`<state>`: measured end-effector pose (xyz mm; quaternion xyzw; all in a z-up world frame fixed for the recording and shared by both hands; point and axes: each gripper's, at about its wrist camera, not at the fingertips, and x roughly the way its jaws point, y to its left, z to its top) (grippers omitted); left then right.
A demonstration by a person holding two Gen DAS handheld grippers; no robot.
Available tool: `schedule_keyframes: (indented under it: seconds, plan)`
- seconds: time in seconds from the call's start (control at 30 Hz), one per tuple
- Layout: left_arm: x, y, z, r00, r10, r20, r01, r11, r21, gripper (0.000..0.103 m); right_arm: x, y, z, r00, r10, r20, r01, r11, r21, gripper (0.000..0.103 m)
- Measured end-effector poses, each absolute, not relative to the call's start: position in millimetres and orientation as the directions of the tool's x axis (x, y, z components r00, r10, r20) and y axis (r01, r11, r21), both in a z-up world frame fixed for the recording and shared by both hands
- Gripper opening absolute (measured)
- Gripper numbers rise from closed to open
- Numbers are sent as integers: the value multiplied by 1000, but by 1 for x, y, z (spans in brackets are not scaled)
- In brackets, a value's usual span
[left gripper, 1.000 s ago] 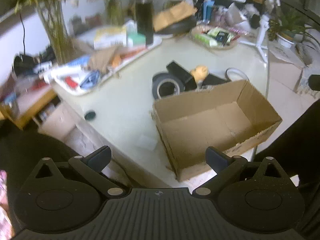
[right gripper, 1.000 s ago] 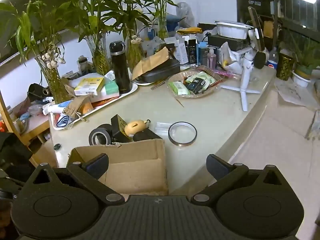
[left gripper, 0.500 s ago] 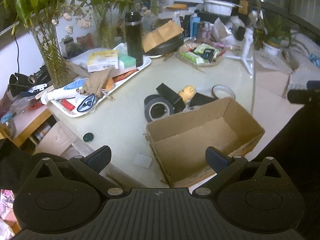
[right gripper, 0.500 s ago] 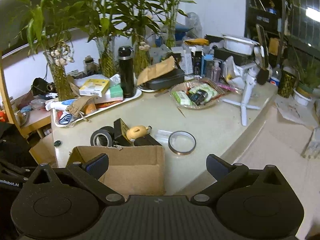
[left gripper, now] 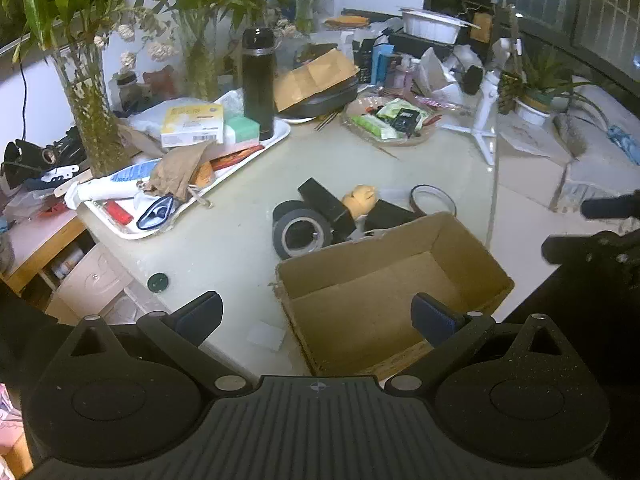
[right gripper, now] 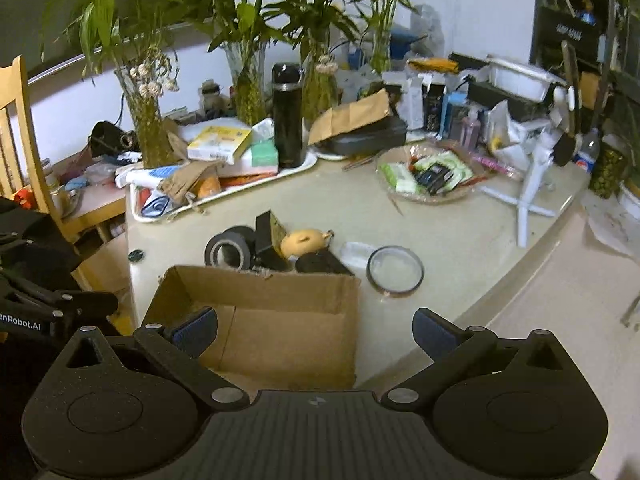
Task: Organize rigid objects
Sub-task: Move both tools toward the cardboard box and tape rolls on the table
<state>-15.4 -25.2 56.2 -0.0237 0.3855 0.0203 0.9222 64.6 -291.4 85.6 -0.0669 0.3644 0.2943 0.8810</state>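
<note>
Left claw (left gripper: pixel 318 314) spread wide and empty at frame bottom, right claw (right gripper: pixel 314 328) likewise, open cardboard box (left gripper: pixel 394 280) lower centre on the table (left gripper: pixel 224 248), tape roll (left gripper: pixel 303 233), black block (left gripper: pixel 326 205), yellow toy (left gripper: pixel 360 199), thin ring (left gripper: pixel 433 201) just behind the box

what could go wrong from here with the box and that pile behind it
The cardboard box sits at the table edge near both open grippers, so a bump could push it off. The black tape roll, black block and yellow toy are packed together; grabbing one may drag another.
</note>
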Motion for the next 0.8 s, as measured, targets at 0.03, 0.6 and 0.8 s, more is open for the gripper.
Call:
schedule_keyframes:
  seconds: [0.03,0.6,0.8]
  plan:
    - [-16,-26,58,706,13,-708,-52,998,-34,103,66,-293,83,548,476,-688,-572,813,106,103]
    - [-7,-30,50,681,26,-732,-54,998,-15,103,83,-295,59,466,456,-758,-588,800,119,103]
    - [-4,-28,48,666,14,-746,-57,998,-32,103,89,-290,53,449,436,-780,-585,804,112,103]
